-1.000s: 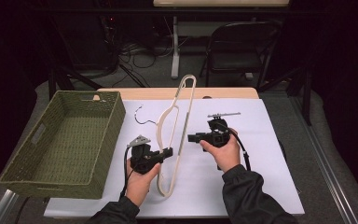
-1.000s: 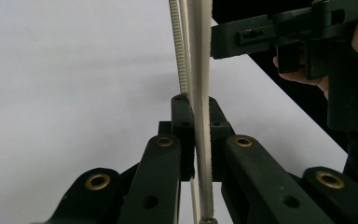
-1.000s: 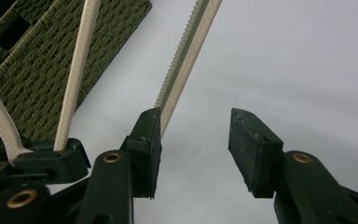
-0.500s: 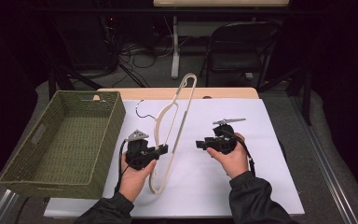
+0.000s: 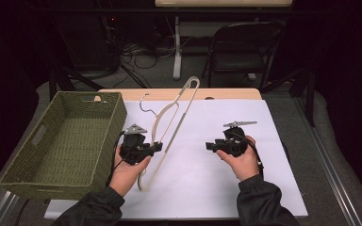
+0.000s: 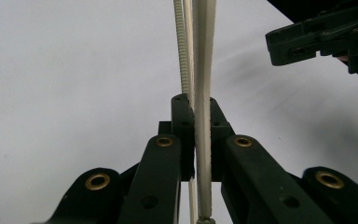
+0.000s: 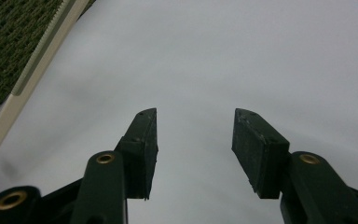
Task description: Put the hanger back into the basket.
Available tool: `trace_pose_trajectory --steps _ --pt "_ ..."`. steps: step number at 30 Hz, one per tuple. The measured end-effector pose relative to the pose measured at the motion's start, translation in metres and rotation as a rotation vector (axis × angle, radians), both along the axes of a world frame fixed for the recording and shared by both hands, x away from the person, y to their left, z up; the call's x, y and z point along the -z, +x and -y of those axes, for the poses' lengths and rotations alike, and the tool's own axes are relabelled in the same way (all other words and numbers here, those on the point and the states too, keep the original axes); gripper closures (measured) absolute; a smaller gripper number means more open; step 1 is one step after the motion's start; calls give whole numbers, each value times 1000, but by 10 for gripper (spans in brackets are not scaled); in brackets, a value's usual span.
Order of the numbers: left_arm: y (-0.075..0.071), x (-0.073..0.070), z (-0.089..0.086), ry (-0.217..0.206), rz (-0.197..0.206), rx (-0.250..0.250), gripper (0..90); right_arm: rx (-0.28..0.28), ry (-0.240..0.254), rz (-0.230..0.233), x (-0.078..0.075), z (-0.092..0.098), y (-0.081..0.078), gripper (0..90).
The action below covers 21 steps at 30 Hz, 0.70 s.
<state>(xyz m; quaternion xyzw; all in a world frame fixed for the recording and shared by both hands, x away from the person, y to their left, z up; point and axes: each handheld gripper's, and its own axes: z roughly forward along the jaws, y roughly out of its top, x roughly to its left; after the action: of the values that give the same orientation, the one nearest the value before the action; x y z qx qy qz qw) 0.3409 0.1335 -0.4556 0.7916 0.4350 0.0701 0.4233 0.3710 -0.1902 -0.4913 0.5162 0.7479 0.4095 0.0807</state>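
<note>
- The green woven basket [image 5: 61, 141] sits at the left edge of the white table [image 5: 226, 183], the biggest thing out here and the likely home for what's being carried; its walls look rigid enough to take a drop-in.
- The cream hanger [image 5: 172, 123] is up and tilted, its far corner raised toward the back of the table, its wire hook [image 5: 144, 101] pointing toward the basket and its lower end down near the left hand. It looks light, thin and stiff, probably plastic with a smooth finish, so expect it to swing or pivot around a single pinch point.
- The left gripper [image 5: 156, 146] is clamped tight on one of the hanger's bars; the left gripper view shows the pale bar [image 6: 203, 116] squeezed between the black jaws, with a ribbed strip [image 6: 181, 46] just behind it. That ribbing should help against slipping.
- The right gripper [image 5: 210, 146] is well apart from the hanger, jaws spread wide with nothing but bare table between them. They have just been opening.
- Best hold, I'd say: a straight bar near the middle, as now, never the skinny hook, which would twist. A second pinch farther along would stop the long frame wobbling on its way over the basket rim.
</note>
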Motion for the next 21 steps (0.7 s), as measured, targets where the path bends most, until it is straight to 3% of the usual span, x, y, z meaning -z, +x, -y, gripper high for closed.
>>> trace_pose_trajectory --steps 8,21 --pt "4 -12 -5 48 -19 6 873 2 -42 10 4 0 -1 485" --pt "0 -58 -30 126 -3 11 873 11 -54 20 7 3 -3 490"
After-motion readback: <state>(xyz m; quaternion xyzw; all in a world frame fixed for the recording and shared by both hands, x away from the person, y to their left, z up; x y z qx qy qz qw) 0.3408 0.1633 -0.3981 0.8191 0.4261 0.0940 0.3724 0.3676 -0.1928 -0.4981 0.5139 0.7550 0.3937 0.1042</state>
